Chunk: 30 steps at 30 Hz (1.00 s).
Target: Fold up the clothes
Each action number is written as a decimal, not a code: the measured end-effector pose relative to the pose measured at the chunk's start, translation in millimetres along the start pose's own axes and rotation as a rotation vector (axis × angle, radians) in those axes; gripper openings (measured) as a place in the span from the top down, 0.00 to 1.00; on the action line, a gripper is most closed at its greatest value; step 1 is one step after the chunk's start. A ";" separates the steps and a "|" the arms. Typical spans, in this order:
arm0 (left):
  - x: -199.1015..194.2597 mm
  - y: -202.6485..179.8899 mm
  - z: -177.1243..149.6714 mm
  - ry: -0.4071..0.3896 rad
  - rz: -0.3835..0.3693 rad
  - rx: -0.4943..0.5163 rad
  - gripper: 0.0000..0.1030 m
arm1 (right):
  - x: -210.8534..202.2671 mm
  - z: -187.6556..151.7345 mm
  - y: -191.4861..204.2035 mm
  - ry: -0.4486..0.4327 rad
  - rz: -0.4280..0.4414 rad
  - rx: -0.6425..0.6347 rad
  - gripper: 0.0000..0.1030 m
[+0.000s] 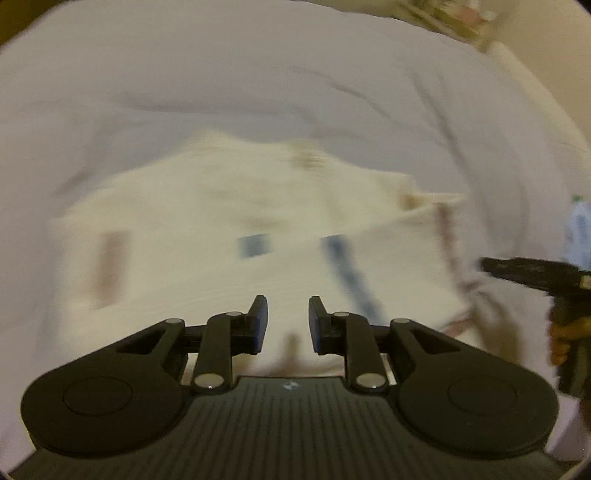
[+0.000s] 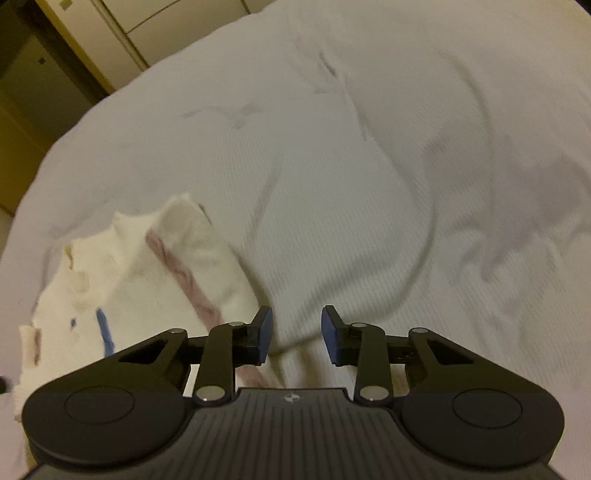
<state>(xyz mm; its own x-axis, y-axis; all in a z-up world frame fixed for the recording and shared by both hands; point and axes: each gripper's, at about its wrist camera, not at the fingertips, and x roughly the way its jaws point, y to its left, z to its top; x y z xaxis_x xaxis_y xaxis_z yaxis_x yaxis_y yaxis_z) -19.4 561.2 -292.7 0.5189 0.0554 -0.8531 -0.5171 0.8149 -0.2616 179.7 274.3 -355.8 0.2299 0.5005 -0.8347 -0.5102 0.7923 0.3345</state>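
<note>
A cream garment (image 1: 258,221) with blue and reddish stripes lies spread on a white bed sheet (image 1: 221,74), blurred in the left wrist view. My left gripper (image 1: 288,321) hovers over its near part, open, with nothing between the pads. At the right edge of that view a hand (image 1: 565,332) holds my right gripper (image 1: 491,265) beside the garment's right side. In the right wrist view the garment (image 2: 129,277) lies rumpled at the lower left. My right gripper (image 2: 297,332) is open just past its right edge, over the bare sheet (image 2: 369,184).
The sheet is creased, with long folds to the right. The bed's edge curves at the upper left, beyond it a pale cabinet (image 2: 122,26) and a dark floor. Blurred clutter (image 1: 447,18) lies past the bed's far right. A light blue object (image 1: 578,229) shows at the right edge.
</note>
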 end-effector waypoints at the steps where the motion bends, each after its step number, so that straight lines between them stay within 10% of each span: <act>1: 11.8 -10.2 8.4 0.000 -0.030 0.009 0.82 | 0.0 4.4 0.3 -0.002 0.008 -0.012 0.67; 10: 78.0 -31.5 75.4 0.049 -0.160 0.000 0.81 | 19.1 15.0 -11.7 0.039 0.050 -0.001 0.67; 30: 171.0 -64.3 125.4 0.219 -0.329 0.319 0.81 | 33.8 9.8 -20.4 -0.066 0.038 0.186 0.67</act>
<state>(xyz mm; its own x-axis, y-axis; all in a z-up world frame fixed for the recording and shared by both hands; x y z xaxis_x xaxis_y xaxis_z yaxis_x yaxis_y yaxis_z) 187.9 590.6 -365.2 0.4469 -0.3279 -0.8323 -0.0992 0.9065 -0.4104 206.0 278.5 -386.5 0.2705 0.5486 -0.7911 -0.3594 0.8199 0.4456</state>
